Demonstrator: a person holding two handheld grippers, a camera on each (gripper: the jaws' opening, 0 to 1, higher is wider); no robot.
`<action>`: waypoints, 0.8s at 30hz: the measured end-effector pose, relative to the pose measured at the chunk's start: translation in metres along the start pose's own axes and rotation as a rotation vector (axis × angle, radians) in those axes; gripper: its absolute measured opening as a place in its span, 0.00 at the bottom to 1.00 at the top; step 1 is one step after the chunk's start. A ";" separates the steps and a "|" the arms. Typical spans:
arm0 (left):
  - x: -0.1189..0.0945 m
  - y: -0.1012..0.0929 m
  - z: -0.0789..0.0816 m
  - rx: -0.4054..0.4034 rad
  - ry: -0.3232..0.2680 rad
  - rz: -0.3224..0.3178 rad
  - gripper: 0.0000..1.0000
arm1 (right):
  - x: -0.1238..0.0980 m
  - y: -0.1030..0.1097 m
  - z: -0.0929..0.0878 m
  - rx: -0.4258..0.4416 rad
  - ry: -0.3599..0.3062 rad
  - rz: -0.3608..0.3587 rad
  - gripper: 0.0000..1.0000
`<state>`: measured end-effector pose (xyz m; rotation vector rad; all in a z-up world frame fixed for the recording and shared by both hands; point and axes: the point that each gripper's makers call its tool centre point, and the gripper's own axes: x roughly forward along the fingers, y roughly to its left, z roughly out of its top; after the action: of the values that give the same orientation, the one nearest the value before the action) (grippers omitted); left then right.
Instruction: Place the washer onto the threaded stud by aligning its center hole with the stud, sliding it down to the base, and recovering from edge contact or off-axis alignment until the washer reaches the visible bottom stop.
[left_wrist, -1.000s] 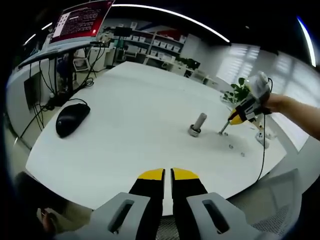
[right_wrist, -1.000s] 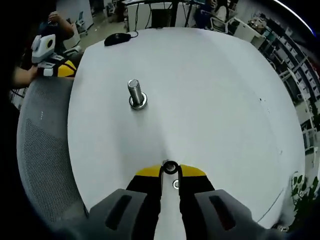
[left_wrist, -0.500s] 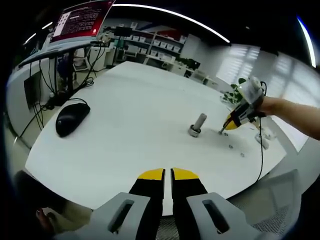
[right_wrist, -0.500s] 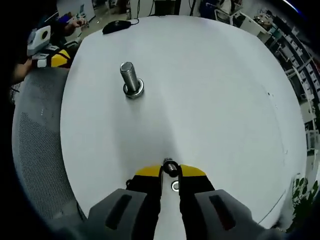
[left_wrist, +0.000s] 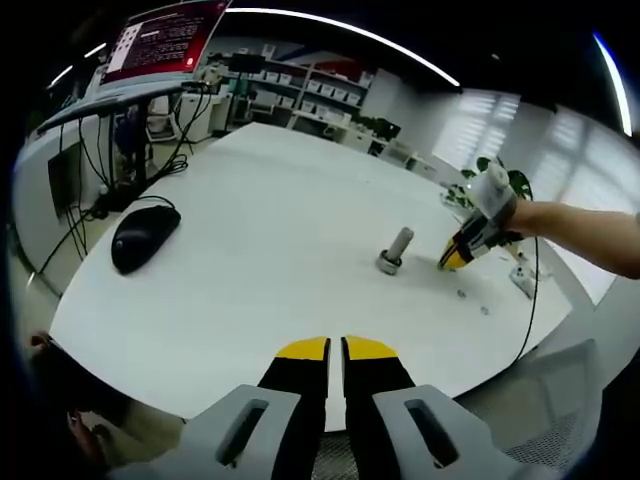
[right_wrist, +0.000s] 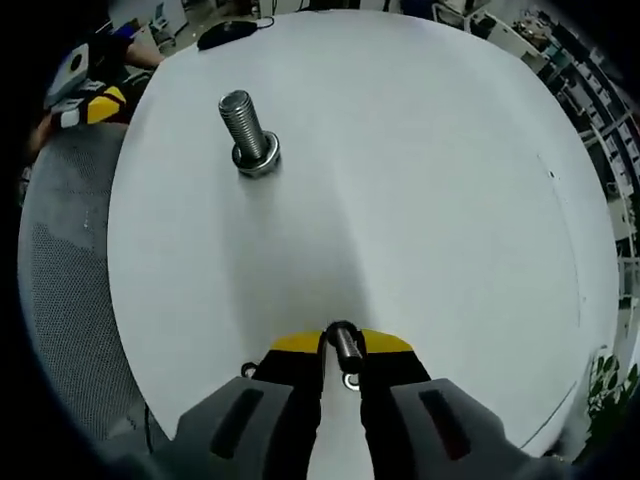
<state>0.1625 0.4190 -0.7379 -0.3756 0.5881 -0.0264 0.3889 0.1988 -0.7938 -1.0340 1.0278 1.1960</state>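
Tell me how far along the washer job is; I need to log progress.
Done: the right hand-held gripper has the washer pinched edge-on at its tips. In hand: carrying it toward the threaded stud, which stands some way ahead. Left: aligning the hole and sliding it down to the base.

White round bench. Resting on it: upright threaded stud near the centre, black computer mouse towards one edge, two small washers beyond the stud.
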 end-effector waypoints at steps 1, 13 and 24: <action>0.000 0.000 0.000 0.000 -0.001 -0.001 0.02 | 0.000 0.000 0.000 0.015 0.000 0.000 0.15; 0.000 0.001 0.000 -0.001 -0.001 -0.002 0.02 | -0.009 0.005 -0.011 0.123 -0.071 -0.035 0.30; 0.000 0.000 -0.001 -0.001 0.001 -0.001 0.02 | -0.025 0.034 -0.024 0.175 -0.130 -0.011 0.30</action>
<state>0.1625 0.4191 -0.7387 -0.3773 0.5892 -0.0277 0.3513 0.1724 -0.7775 -0.8140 1.0042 1.1271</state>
